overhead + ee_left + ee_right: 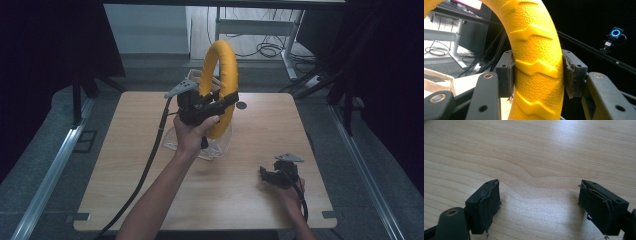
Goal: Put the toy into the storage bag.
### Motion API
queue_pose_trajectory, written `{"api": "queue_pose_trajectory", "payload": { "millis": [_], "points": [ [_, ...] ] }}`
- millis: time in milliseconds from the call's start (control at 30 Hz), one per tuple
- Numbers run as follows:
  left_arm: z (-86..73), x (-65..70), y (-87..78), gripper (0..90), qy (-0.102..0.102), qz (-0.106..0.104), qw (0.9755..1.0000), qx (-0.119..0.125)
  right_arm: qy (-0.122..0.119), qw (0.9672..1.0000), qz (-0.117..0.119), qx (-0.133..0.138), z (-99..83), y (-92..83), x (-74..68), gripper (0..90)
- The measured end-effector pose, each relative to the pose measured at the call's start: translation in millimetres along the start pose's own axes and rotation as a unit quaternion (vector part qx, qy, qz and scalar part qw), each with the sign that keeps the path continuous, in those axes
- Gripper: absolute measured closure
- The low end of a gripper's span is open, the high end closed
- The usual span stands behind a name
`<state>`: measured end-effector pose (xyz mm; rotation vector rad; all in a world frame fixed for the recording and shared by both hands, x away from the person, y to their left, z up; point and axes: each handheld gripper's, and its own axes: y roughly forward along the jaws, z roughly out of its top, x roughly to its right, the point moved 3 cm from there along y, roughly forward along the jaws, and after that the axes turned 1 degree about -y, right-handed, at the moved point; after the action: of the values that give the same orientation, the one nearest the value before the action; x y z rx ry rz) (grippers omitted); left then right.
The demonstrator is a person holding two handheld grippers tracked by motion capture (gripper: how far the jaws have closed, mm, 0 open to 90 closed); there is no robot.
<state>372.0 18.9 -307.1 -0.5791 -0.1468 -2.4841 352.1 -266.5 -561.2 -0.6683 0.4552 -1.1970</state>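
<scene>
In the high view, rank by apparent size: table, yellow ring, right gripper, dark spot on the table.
1. table
2. yellow ring, held upright in the left gripper
3. right gripper, though it is nearer the camera than the ring
4. dark spot

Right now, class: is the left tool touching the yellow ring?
Touching. In the left gripper view, the left tool has both pads pressed against the yellow ring, with no gap on either side.

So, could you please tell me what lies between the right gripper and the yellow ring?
Bare wooden table, as the high view shows: the right gripper rests open near the front right, apart from the yellow ring held upright by the left gripper.
</scene>
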Motion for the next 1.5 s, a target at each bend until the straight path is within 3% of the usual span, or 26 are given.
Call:
{"api": "queue_pose_trajectory", "payload": {
  "millis": [567, 733, 900, 1067, 1400, 1500],
  "points": [
    [-29.3, -42.7, -0.5, 50.6, -0.034, 0.041, 0.9983, -0.021, 0.000, 1.0000, 0.001, -0.001, -0.1, -0.3, -0.1, 17.5],
    [-37.6, -59.3, -0.5, 50.6, -0.048, 0.061, 0.9965, -0.030, 0.000, 1.0000, 0.001, -0.002, -0.1, -0.3, -0.1, 17.4],
    [-44.8, -68.9, -1.2, 50.6, -0.053, 0.067, 0.9957, -0.035, -0.001, 1.0000, 0.001, -0.001, -0.1, -0.3, -0.1, 17.5],
    [-54.4, -81.5, -3.2, 50.6, -0.073, 0.077, 0.9935, -0.042, -0.001, 1.0000, 0.001, -0.001, -0.1, -0.3, -0.2, 17.6],
    [-58.6, -85.7, -6.7, 50.3, -0.074, 0.071, 0.9936, -0.047, 0.000, 1.0000, 0.001, -0.001, -0.1, -0.3, -0.4, 17.6],
    [-56.8, -84.2, -8.0, 50.0, -0.068, 0.082, 0.9927, -0.055, 0.000, 1.0000, 0.001, -0.001, -0.1, -0.3, -0.4, 17.7]
  ]
}}
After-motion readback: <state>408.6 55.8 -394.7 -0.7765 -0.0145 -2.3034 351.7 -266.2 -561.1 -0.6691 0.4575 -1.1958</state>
